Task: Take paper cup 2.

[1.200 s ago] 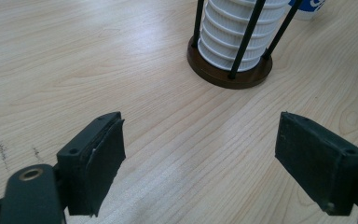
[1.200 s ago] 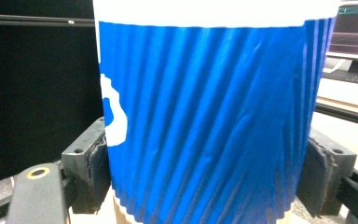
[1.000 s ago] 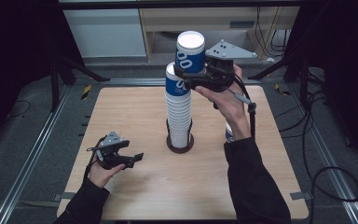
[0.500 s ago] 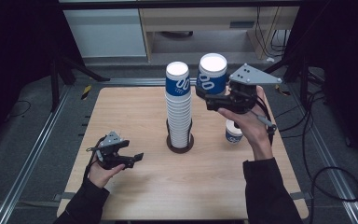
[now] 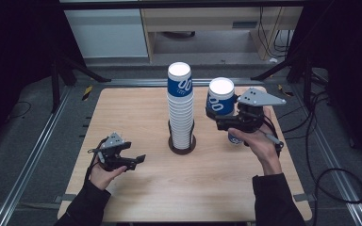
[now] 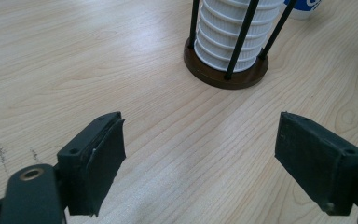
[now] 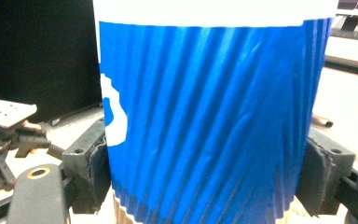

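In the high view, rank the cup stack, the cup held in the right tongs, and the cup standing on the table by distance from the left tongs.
1. Cup stack, in its holder at the table's centre, nearest the left tongs.
2. Held cup, clamped in the right tongs, right of the stack.
3. Standing cup, on the table beneath the right hand, farthest right.

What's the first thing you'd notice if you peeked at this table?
The tall stack of blue-and-white cups stands in a dark holder at the middle of the wooden table. Right of it, the right gripper holds one blue cup in the air. The left gripper rests open nearby.
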